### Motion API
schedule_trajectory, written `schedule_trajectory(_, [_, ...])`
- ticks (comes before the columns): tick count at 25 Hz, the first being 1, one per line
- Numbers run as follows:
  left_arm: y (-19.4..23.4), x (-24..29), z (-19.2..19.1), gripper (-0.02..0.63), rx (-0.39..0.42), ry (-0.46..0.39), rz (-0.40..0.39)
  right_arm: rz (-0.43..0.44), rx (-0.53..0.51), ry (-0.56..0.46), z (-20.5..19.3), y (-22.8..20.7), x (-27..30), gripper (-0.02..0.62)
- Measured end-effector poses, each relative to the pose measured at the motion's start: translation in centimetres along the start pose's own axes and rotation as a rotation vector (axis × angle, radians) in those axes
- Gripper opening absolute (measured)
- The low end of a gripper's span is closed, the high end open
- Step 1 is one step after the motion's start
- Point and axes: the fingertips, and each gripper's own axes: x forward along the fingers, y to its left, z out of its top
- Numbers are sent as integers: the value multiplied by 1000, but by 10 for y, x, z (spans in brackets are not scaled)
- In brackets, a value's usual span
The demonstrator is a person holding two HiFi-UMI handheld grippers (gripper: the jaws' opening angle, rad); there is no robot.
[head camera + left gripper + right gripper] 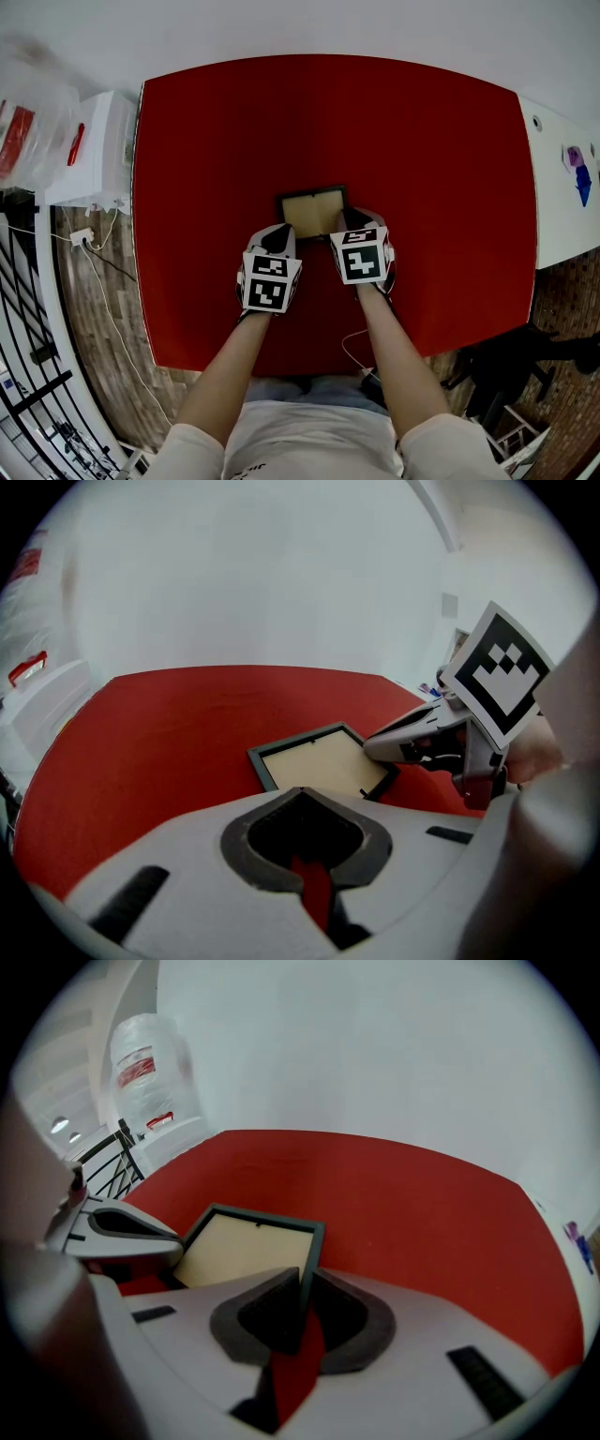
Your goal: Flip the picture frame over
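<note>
Dark-rimmed picture frame [313, 213]; beige panel up; mid red table [234, 141]

Dim, even light, with fisheye bending and dark corners

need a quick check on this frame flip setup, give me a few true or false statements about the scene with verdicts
1. The right claw has an edge of the picture frame between its jaws. True.
2. The left claw holds the frame. False: its jaws are together with nothing between them.
3. The table is blue. False: it is red.
4. The frame's pale panel faces up. True.
</note>
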Motion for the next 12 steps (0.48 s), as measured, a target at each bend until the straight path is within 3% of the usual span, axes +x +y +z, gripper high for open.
schedule_trajectory(12, [0,1,4,6,2,-3,-1,-22,0,-8,2,0,1,46])
